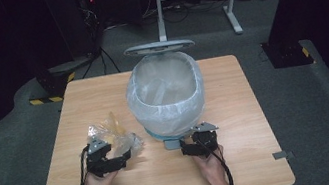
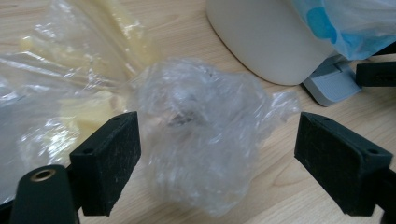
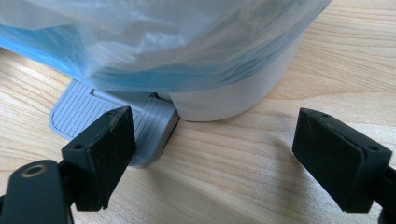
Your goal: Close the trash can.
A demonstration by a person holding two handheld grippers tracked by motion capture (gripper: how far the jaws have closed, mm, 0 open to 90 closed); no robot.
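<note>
A crumpled ball of clear plastic wrap [image 2: 205, 140] lies on the light wooden desk [image 1: 236, 111], between the wide-spread fingers [image 2: 107, 161] of the left gripper [image 2: 229, 163], nearer the left one. Just behind it lies a clear plastic bag with yellow pieces [image 2: 51, 88]. The right gripper [image 3: 219, 163], also spread wide, faces the grey foot pedal [image 3: 88, 114] of the white pedal bin lined with a translucent bag [image 1: 166, 92].

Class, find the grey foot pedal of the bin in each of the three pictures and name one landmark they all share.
High view: pedal at the bin's near base, left of the right gripper.
Left gripper view: upper right, beside the white bin wall.
Right gripper view: left of centre, behind the left jaw.
Shared landmark: the bin.
</note>
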